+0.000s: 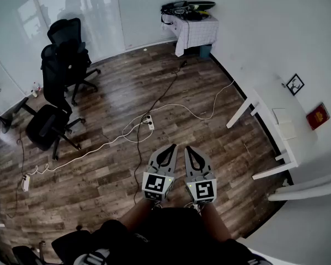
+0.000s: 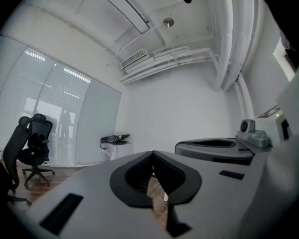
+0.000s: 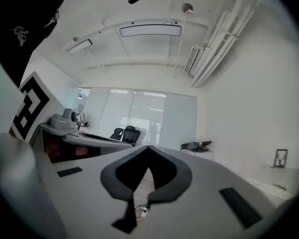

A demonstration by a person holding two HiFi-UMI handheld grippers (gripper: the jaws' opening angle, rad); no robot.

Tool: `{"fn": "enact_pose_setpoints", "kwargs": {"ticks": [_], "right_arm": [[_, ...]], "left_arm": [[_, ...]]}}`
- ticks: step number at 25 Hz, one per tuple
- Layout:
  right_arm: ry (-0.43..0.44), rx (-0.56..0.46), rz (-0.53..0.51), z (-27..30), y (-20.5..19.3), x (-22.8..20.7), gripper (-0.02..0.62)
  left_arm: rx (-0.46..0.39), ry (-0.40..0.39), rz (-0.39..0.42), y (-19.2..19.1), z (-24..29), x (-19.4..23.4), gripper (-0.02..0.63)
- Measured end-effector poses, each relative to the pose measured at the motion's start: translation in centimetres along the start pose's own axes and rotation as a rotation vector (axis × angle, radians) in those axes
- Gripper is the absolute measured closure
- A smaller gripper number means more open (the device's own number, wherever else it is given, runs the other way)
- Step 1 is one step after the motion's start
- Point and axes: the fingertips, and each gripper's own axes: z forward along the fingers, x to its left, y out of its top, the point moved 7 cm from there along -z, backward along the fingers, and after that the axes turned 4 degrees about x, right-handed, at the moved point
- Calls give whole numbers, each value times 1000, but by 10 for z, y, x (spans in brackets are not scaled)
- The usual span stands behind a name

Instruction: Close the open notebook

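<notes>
In the head view the notebook [image 1: 284, 123] lies open, white pages up, on a white desk [image 1: 265, 106] along the right wall, well away from both grippers. My left gripper [image 1: 171, 146] and right gripper [image 1: 188, 147] are held side by side in front of the person's body, over the wooden floor, pointing level. Each one's jaws meet at the tip with nothing between them. The left gripper view shows the left gripper [image 2: 152, 153] shut and empty, and the right gripper view shows the right gripper [image 3: 148, 147] the same. Neither gripper view shows the notebook.
A red book [image 1: 318, 116] and a small picture frame [image 1: 294, 84] also sit on the desk. Black office chairs [image 1: 60, 87] stand at the left by a glass wall. Cables and a power strip [image 1: 149, 121] cross the floor. A cloth-covered small table [image 1: 194, 26] stands at the back.
</notes>
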Motion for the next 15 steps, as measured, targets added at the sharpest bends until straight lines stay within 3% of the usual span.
{"fn": "enact_pose_setpoints", "kwargs": {"ticks": [3, 7, 11, 15], "right_arm": [[-10, 48, -53, -15, -11, -2, 573], [-39, 81, -29, -12, -26, -25, 574], [-60, 17, 62, 8, -24, -63, 573], [-45, -9, 58, 40, -23, -112, 572]], "left_arm": [[31, 6, -1, -2, -3, -8, 603], [49, -32, -17, -9, 19, -17, 603], [61, -63, -8, -10, 62, -22, 602], [63, -54, 29, 2, 124, -20, 603]]}}
